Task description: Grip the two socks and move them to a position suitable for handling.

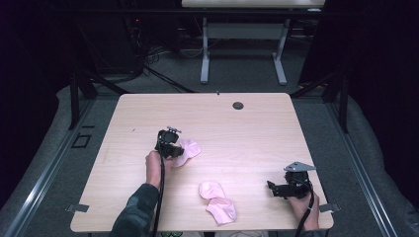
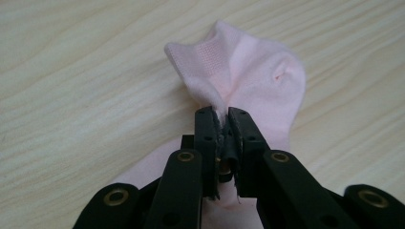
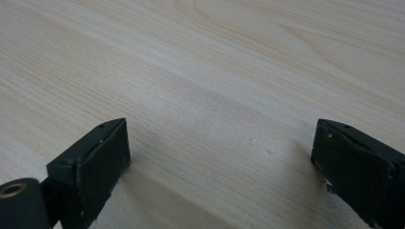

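One pink sock (image 2: pixel 248 81) pinched in left hand-held gripper (image 2: pixel 220 117); right hand-held gripper (image 3: pixel 219 157) spread.

A pale pink sock (image 2: pixel 248 81) lies on the light wood worktop (image 1: pixel 237 133) with a fold of its fabric pinched in the left claw (image 2: pixel 222 117) — its ribbed cuff stands up just beyond the claw tips. A second pink sock (image 1: pixel 217 201), folded over on itself, lies flat between the two claws — well apart from the right claw (image 3: pixel 219 152).
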Demonstrator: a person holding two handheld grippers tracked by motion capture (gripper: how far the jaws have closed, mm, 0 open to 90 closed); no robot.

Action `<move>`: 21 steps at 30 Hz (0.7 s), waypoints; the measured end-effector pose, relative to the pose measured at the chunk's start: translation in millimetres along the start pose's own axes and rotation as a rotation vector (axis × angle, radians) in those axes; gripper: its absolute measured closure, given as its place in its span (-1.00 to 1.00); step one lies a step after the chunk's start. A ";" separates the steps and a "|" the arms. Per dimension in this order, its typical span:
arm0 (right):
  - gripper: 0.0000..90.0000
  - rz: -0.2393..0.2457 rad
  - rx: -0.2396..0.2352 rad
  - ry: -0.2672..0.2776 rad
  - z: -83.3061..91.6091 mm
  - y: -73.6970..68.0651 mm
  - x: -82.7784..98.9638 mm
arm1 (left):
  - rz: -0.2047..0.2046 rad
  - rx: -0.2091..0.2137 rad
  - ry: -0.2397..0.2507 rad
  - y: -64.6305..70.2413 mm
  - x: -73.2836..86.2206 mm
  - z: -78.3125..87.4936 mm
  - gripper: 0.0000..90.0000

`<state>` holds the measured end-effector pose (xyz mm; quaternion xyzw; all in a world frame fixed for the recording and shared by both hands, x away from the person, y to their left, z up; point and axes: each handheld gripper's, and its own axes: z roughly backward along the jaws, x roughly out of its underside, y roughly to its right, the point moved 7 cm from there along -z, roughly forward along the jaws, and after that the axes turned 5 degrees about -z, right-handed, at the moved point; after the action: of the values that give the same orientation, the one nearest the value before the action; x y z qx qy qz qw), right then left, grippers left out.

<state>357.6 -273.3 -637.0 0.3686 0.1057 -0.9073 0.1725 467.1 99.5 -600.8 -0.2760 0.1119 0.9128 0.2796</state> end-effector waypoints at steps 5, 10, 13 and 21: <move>-0.88 -0.002 0.000 0.001 -0.1 0.1 -0.1 | -0.042 0.079 0.067 28.2 -19.2 20.2 0.84; -0.87 -0.001 -0.004 0.000 0.1 0.1 -0.1 | -0.128 0.126 0.086 61.8 -32.3 28.5 0.83; -0.87 -0.002 -0.001 0.001 0.1 0.3 -0.2 | -0.167 0.146 0.056 76.6 -30.4 20.8 0.83; -0.87 0.000 -0.002 -0.001 0.1 0.4 -0.1 | -0.221 0.210 -0.043 95.3 -10.4 -19.0 0.83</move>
<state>357.7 -273.7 -636.9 0.3682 0.1065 -0.9073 0.1728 428.1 10.0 -605.8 -0.2362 0.1696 0.8655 0.4079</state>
